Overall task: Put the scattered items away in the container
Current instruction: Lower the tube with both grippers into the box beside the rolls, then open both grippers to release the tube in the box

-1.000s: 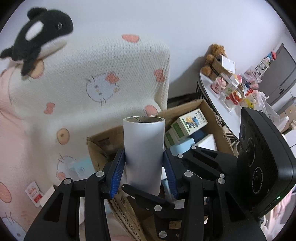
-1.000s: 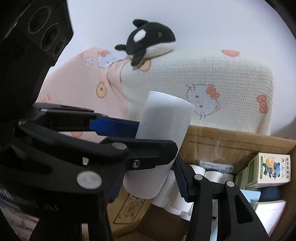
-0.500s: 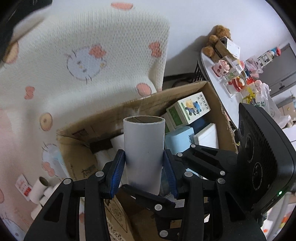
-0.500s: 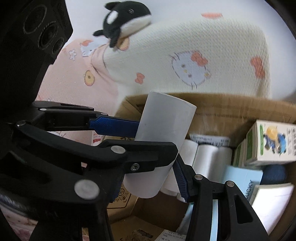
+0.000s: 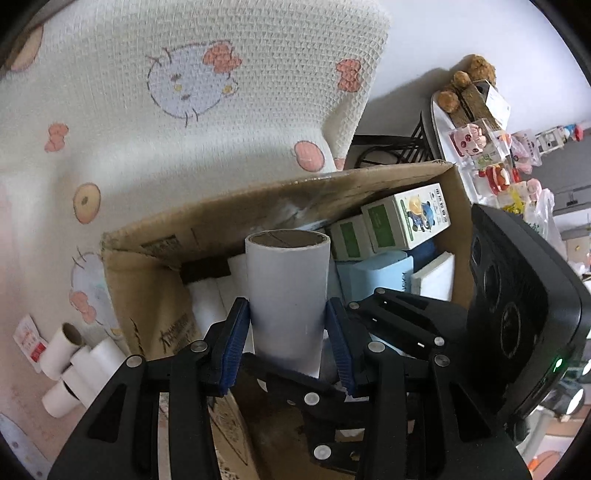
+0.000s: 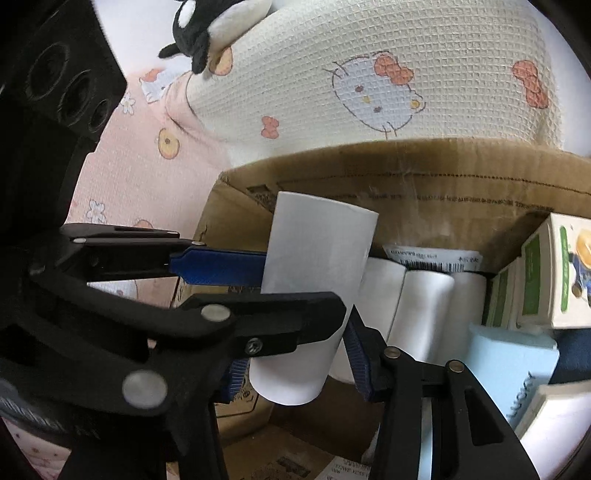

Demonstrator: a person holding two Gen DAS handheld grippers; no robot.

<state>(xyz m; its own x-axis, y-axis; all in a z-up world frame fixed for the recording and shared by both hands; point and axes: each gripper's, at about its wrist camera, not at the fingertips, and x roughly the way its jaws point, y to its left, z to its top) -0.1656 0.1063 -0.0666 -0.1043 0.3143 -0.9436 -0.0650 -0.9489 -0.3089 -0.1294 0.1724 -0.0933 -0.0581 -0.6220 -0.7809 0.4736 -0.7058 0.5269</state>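
Rolls first: left gripper (image 5: 287, 341) clamped on a white roll (image 5: 288, 291), blue pads (image 5: 232, 343) pressing both sides, roll upright, cardboard core showing at the top. Right gripper (image 6: 295, 332) has a second roll (image 6: 314, 295) between its pads, tilted, top leaning right; jaws closing at this moment, pads look in contact but the near pad is partly hidden by the left gripper's frame.

Change over the last second: both views have tipped down. Earlier the box (image 5: 258, 206) sat low in frame with the orca plush (image 6: 218, 22) and pillow (image 5: 184, 74) filling the view; now the box interior fills the middle. Both rolls have come from beside the box's left wall to over its left end.

Inside the box: three rolls (image 6: 424, 295) lie along the far wall at the left end, cartons (image 5: 402, 218) in the far-right corner, pale blue box (image 5: 373, 273) next to them.

More loose rolls (image 5: 77, 365) on the bedding outside the box's left wall.

Read: this is the drop-in step for two rolls. Release looks close, best spot probably the gap near the three rolls. Task not finished; outside rolls remain.
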